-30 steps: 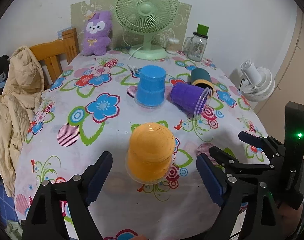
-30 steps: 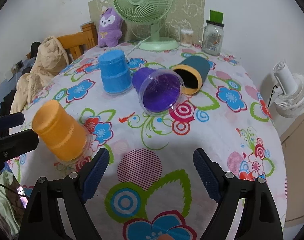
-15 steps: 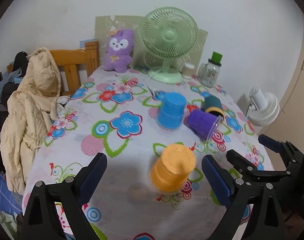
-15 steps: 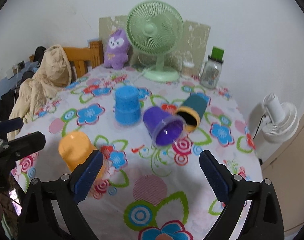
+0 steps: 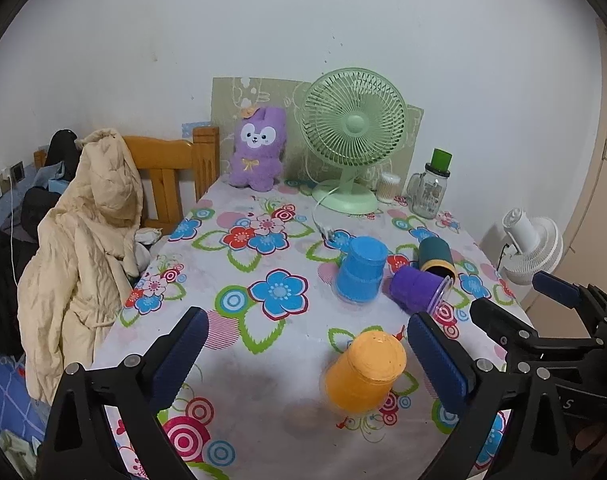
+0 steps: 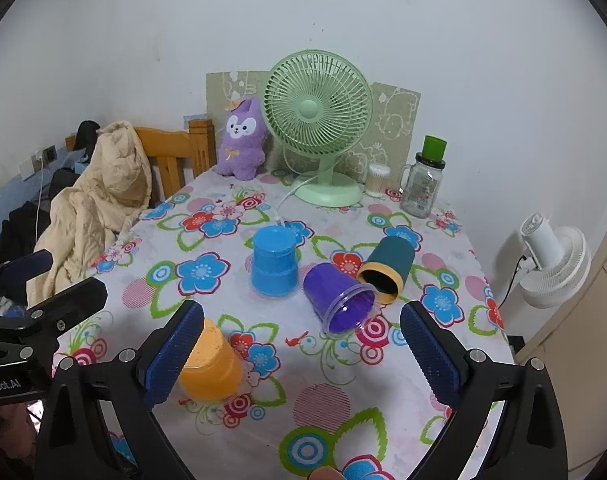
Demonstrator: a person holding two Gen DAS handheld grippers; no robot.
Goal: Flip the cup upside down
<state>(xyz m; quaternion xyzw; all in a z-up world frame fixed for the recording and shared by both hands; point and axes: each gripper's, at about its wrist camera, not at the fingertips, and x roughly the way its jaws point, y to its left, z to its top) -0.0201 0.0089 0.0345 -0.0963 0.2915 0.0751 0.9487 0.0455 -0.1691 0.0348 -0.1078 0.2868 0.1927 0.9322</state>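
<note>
Left gripper (image 6: 43, 284) body, near left in the right wrist view: "nRobot.AI", cut off at the frame edge
Right gripper (image 5: 515, 300) body, near right in the left wrist view: a single "S"
Glass jar (image 6: 421, 188) label, far right: print too small to read

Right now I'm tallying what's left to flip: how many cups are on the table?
4. Orange cup upside down, nearest. Blue cup upside down, mid-table. Purple cup on its side beside it. Teal cup on its side behind the purple. None seem hidden.

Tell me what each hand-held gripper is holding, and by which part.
Nothing. The left hand-held gripper and the right hand-held gripper are both open and empty above the table.
</note>
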